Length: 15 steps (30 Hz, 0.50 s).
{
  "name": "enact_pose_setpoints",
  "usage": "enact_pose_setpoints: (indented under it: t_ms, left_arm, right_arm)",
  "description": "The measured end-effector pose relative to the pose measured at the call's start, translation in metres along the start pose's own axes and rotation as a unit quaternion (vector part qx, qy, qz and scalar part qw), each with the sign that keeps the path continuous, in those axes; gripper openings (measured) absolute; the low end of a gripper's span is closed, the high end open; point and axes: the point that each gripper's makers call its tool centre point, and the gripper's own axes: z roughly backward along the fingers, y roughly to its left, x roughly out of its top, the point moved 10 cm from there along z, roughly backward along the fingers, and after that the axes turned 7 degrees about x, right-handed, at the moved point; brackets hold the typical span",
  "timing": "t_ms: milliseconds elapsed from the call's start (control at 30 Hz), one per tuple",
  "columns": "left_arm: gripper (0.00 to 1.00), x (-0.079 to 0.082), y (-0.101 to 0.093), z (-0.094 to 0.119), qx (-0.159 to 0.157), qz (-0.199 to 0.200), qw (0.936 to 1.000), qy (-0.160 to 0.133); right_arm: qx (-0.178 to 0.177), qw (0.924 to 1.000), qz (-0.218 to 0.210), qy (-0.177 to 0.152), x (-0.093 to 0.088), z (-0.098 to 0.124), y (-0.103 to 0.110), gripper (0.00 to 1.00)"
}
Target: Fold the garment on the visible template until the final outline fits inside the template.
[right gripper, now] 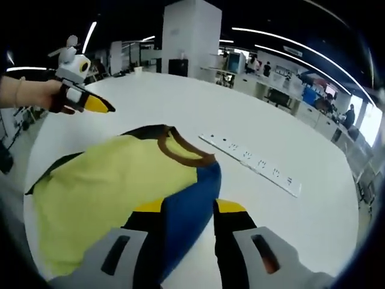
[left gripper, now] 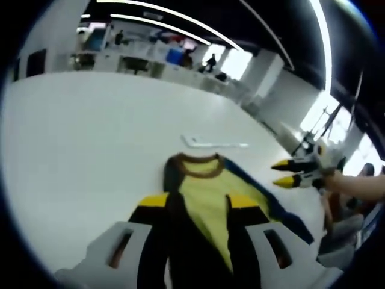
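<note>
A garment [left gripper: 207, 195] with a yellow front, brown collar and blue side lies flat on the white table [left gripper: 90, 138]. In the right gripper view the garment [right gripper: 108, 180] spreads from the left toward the centre, its blue part running down between my jaws. My left gripper [left gripper: 198, 201] hovers open over the garment's lower part. It also appears as the left gripper [right gripper: 99, 105] held by a hand above the garment's far left edge. My right gripper [right gripper: 189, 208] is open over the blue side. The right gripper [left gripper: 284, 173], tips apart, is off the garment's right edge.
A long white strip [right gripper: 252, 159] with small marks lies on the table [right gripper: 301, 120] just beyond the collar; in the left gripper view the strip [left gripper: 213, 143] bends at its left end. Desks, people and windows stand far behind the table.
</note>
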Motion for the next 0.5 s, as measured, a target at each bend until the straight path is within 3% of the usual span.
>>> enact_pose_setpoints:
  t_ms: [500]
  left_arm:
    - [0.4, -0.04, -0.026, 0.056, -0.006, 0.013, 0.9999, -0.01]
  right_arm:
    - [-0.01, 0.9994, -0.022, -0.027, -0.015, 0.051, 0.042, 0.4]
